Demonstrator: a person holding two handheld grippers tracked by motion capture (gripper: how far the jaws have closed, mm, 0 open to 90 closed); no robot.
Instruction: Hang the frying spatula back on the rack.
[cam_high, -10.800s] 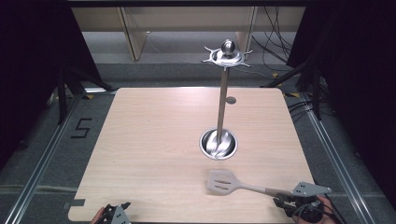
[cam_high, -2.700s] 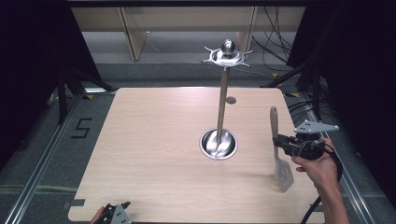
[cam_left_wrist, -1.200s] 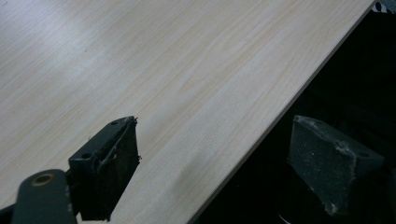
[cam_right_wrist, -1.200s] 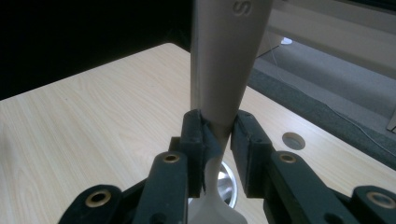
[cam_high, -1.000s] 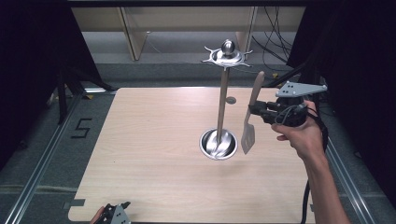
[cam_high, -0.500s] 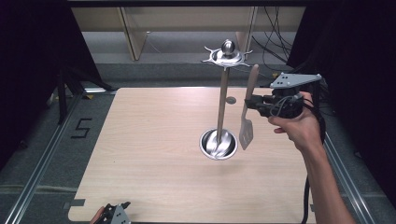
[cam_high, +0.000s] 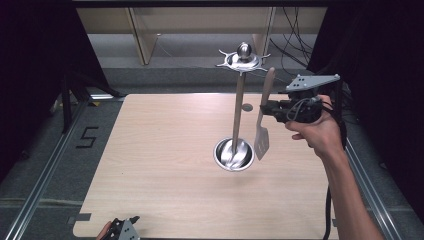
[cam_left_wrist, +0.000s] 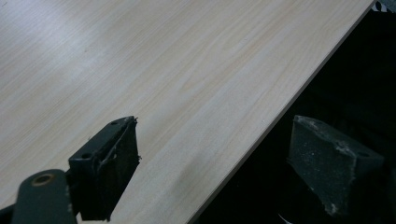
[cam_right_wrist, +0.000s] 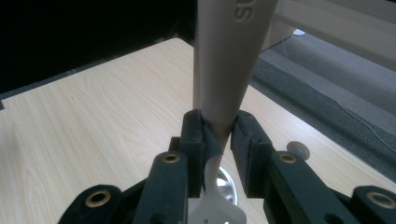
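A beige spatula (cam_high: 263, 115) hangs upright in the air, handle up and slotted blade down, just right of the steel utensil stand (cam_high: 239, 100). My right gripper (cam_high: 268, 108) is shut on the spatula's handle; in the right gripper view the handle (cam_right_wrist: 226, 56) rises between the two jaws. The stand has a round base (cam_high: 233, 154), a thin pole and a hooked ring top (cam_high: 242, 58). The spatula's handle tip is near the ring's right side, apart from it. My left gripper (cam_high: 121, 231) sits at the table's near-left edge, and in the left gripper view (cam_left_wrist: 212, 175) it stands open over that edge.
The wooden table (cam_high: 165, 150) carries the stand alone. A small round knob (cam_high: 247, 107) sits on the table behind the pole. Shelving (cam_high: 145, 35) and cables (cam_high: 295, 40) lie beyond the far edge. Metal rails (cam_high: 47, 165) run along both sides.
My right gripper lifted the spatula off the table's near right, turned it upright and carried it left and up towards the stand's top. The left gripper stayed put.
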